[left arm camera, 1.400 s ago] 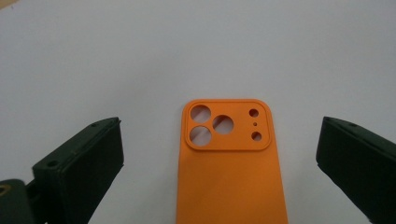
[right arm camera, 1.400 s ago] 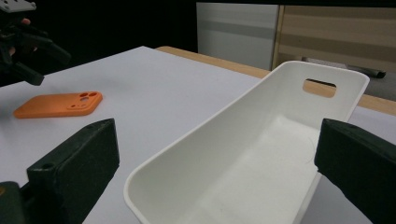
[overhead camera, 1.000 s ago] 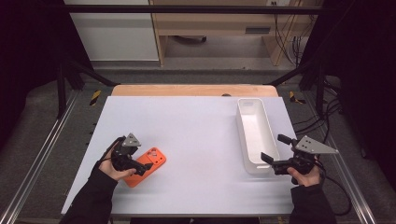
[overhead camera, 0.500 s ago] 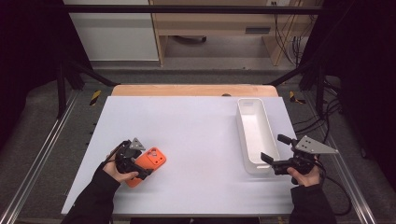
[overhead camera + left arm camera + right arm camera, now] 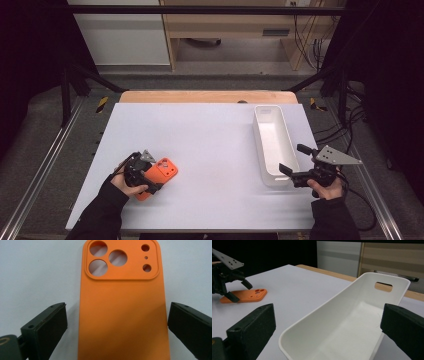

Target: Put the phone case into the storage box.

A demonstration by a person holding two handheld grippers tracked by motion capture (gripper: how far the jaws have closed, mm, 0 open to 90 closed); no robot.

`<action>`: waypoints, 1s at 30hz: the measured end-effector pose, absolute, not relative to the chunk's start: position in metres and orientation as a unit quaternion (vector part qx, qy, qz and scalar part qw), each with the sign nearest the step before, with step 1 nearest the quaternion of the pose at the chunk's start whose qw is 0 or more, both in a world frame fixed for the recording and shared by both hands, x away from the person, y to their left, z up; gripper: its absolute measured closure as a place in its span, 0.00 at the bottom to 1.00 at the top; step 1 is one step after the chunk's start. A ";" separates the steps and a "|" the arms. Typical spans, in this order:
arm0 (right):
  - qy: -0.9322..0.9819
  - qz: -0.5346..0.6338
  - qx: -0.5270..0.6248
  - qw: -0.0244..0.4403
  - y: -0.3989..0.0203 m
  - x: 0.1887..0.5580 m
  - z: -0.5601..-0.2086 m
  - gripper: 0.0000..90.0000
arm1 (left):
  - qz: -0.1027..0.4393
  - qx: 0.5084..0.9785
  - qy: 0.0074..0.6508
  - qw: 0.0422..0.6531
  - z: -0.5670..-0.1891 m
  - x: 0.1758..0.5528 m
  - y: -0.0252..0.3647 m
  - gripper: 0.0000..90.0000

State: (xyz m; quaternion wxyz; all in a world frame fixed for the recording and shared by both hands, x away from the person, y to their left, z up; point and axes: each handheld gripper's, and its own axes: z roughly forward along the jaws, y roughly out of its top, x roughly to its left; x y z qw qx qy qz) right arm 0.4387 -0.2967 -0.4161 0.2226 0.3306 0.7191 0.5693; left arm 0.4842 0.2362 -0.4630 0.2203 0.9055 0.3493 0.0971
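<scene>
both grippers are seen with their jaws spread, and nothing is grasped by either. the left gripper is held low over the near-left part of the white table, and the orange phone case is straddled by it: in the left gripper view the case lies flat, back up, between the two black jaws, with a strip of bare table visible on each side, so no contact is made yet. the case's long axis is run straight along the gripper's line of sight, camera cut-outs at the far end, so the narrow width is what would be spanned by the jaws. it is judged that a grasp could be made simply by closing, once the jaws are lowered to the level of the case's edges; because the case is thin and lies flat, a slip over the top is a risk if the closure is made too high.

the right gripper is held at the near end of the white tray on the right of the table; in the right gripper view the tray's near rim is seen between the open jaws, untouched. the tray lies well apart from the case, to its right, with its long axis running away from the person. the case is far nearer to the left hand.
</scene>
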 end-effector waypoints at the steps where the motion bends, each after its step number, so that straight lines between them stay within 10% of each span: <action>1: 0.719 0.569 0.330 0.223 -0.297 0.439 -0.416 0.00 | 0.097 0.906 0.348 0.220 -0.463 0.484 0.236 0.05; 30: 0.720 0.569 0.330 0.222 -0.297 0.439 -0.416 0.00 | 0.085 0.913 0.336 0.213 -0.460 0.487 0.232 0.17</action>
